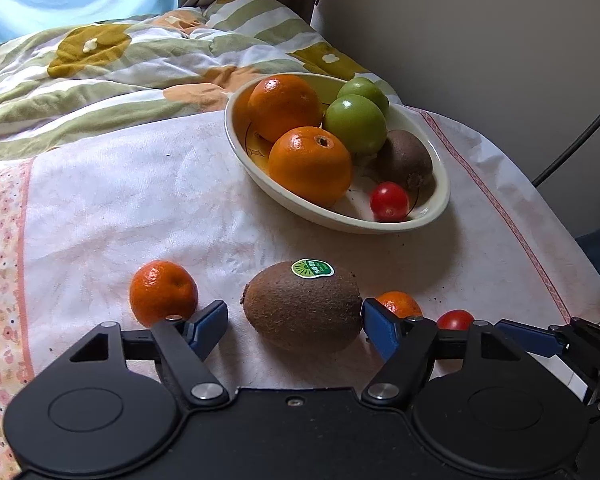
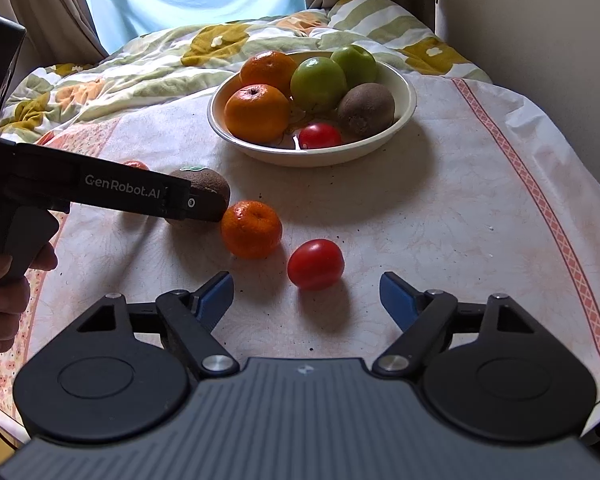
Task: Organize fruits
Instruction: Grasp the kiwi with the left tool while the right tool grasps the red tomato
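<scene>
A brown kiwi with a green sticker (image 1: pixel 302 312) lies on the cloth between the fingers of my left gripper (image 1: pixel 293 309). Its right pad touches the kiwi and the left pad stands a little off, so the gripper is open. A mandarin (image 1: pixel 164 292) sits left of it, and another mandarin (image 1: pixel 400 304) peeks out behind the right finger. In the right wrist view a red tomato (image 2: pixel 316 264) lies just past the tips of my open right gripper (image 2: pixel 306 285), with nothing between its pads. The second mandarin (image 2: pixel 251 229) is beside the kiwi (image 2: pixel 208 182).
A cream oval bowl (image 1: pixel 340 226) at the back right holds two oranges, two green apples, a kiwi and a small tomato. A flowered quilt (image 1: pixel 100 68) lies behind the table. The tablecloth's right edge (image 2: pixel 556 216) drops off near a wall. A hand (image 2: pixel 4 304) grips the left tool.
</scene>
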### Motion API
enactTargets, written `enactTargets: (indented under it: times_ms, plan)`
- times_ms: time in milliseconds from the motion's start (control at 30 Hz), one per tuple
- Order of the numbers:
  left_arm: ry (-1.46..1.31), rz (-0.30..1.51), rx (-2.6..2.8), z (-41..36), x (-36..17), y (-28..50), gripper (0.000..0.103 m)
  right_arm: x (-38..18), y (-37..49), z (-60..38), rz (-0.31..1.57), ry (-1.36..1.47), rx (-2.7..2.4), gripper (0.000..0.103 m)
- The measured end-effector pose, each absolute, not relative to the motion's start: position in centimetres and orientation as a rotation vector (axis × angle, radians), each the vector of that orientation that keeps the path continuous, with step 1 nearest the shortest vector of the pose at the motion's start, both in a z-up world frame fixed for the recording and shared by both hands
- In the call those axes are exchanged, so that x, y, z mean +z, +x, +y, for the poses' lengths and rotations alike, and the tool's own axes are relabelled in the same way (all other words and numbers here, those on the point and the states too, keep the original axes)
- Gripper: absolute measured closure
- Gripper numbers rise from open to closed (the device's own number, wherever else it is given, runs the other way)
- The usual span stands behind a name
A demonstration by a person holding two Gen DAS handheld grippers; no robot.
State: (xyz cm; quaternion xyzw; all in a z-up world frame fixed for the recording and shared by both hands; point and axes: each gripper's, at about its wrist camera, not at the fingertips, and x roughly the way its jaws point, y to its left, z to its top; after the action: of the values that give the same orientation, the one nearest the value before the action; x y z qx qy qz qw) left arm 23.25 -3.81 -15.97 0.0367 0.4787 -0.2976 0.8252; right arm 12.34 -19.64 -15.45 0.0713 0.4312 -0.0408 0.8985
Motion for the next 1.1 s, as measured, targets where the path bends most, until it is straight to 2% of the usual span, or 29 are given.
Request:
enactTargets:
  times_ms: [100, 200, 1000, 1067, 1100]
  plan:
    - [0.082, 1.01, -0.651, -4.0, -15.9, 23.3, 0.033, -15.7, 12.7, -19.7, 0.902, 0.151, -0.078, 0.015]
    - [0.095, 1.005, -0.658, -4.2, -15.9, 23.3, 0.033, -16.0, 13.0, -19.7, 0.913, 0.155, -0.074, 0.021]
    - [0.177, 0.971, -0.634, -2.5, -15.7, 20.3, 0.034, -16.3, 13.7, -20.4, 0.909, 0.137, -0.07, 0.038]
    - [0.173, 0.972, -0.629, -2.1, -15.7, 20.0, 0.034, -16.2, 13.9, -20.3, 0.906, 0.132, -0.065, 0.04]
    - [0.174, 0.971, -0.625, -2.0, -15.6, 19.8, 0.034, -16.3, 14.0, -20.3, 0.908, 0.129, -0.06, 0.047]
